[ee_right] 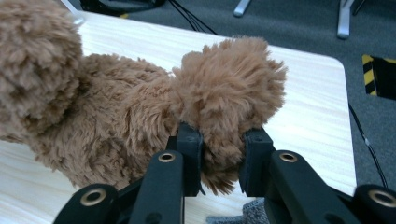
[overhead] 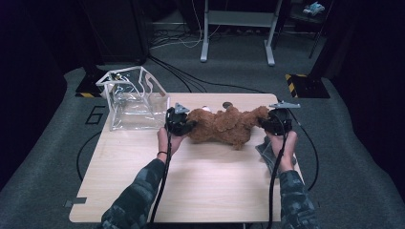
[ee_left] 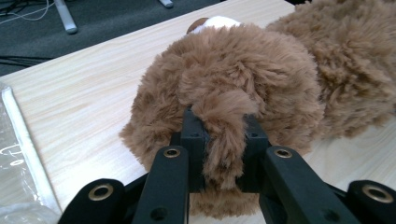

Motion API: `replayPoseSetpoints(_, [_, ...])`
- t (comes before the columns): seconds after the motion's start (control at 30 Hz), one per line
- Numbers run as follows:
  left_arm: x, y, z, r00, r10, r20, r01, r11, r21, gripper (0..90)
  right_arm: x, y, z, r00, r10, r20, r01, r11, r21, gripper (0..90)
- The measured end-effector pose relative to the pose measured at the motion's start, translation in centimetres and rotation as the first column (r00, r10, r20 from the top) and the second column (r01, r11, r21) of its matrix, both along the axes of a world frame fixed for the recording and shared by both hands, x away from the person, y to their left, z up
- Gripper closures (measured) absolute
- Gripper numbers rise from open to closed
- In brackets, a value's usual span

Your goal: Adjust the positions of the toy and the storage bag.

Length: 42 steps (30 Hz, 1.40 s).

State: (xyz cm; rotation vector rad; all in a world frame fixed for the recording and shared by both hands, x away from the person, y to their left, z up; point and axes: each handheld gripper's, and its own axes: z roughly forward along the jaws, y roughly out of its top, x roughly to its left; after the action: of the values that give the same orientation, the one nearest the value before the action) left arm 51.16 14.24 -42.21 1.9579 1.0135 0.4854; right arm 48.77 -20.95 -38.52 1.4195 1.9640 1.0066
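Here, plush bear (overhead: 224,125) mid-table (overhead: 200,191).

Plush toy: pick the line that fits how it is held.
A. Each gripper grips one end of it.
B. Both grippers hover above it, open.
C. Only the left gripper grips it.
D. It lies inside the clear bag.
A: the left gripper pinches fur at one end of the plush toy and the right gripper pinches the other end, over the table, beside the clear bag.
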Motion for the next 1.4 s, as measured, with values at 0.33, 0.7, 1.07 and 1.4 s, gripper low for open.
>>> replayPoseSetpoints(0.33, [1.2,0.6,1.5,0.9996,-0.008,0.028,0.008,0.9998,0.016,78.2,-2.4,0.8,2.2,0.9980,0.018,0.061,-0.020,1.000,0.019,74.3])
replayPoseSetpoints(0.7, [2.6,0.5,2.1,0.9986,-0.029,0.045,0.026,0.9981,0.056,78.2,-4.9,1.6,2.8,0.9965,0.030,0.078,-0.033,0.999,0.035,74.4])
replayPoseSetpoints(1.07, [4.3,-0.1,-0.6,0.9979,-0.033,-0.057,0.042,0.9850,0.167,74.9,-6.7,3.9,-0.6,0.9974,0.071,-0.012,-0.071,0.997,0.028,74.3])
replayPoseSetpoints(1.4, [3.3,2.4,-1.0,0.9916,0.028,-0.127,-0.018,0.9966,0.081,39.6,-6.6,3.8,-1.8,0.9956,0.077,-0.053,-0.075,0.996,0.052,72.5])
